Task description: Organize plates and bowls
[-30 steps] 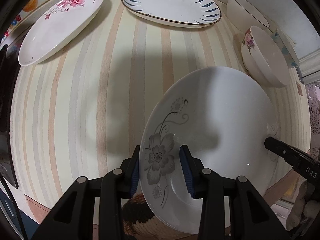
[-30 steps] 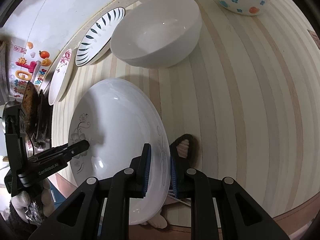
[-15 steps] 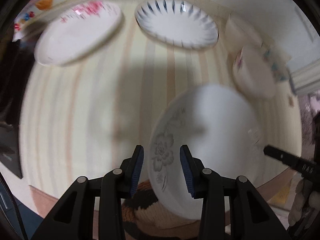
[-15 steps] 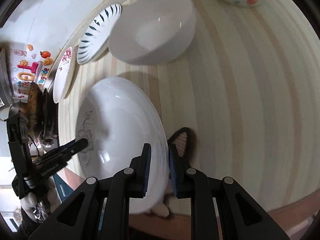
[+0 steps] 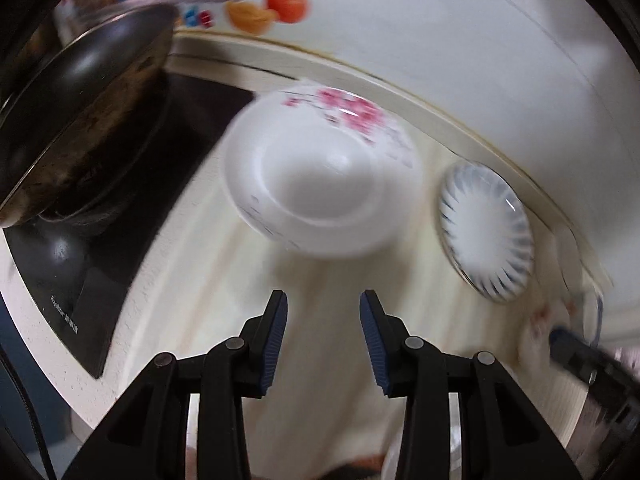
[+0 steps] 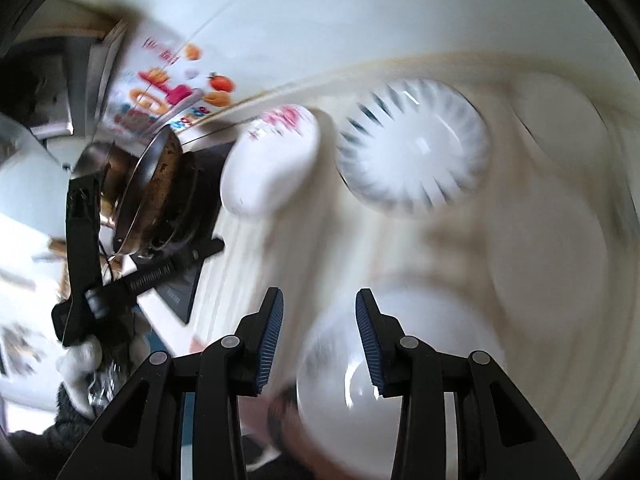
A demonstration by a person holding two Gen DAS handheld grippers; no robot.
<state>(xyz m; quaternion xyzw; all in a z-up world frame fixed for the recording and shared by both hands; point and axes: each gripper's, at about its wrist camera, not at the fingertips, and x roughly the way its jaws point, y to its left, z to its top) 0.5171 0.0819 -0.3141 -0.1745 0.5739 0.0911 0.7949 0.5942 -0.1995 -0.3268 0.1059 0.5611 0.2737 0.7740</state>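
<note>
Now both grippers' jaws apart — nothing held.

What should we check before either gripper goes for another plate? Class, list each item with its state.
1. Left gripper empty, jaws apart: ok.
2. Right gripper empty, jaws have just been opening, nothing between them: ok.
3. Pink-flower plate apart from blue-striped plate: ok.
4. White plate below the right gripper lying flat: cannot tell.
5. Views sharp enough to aim: not ok, both blurred.
</note>
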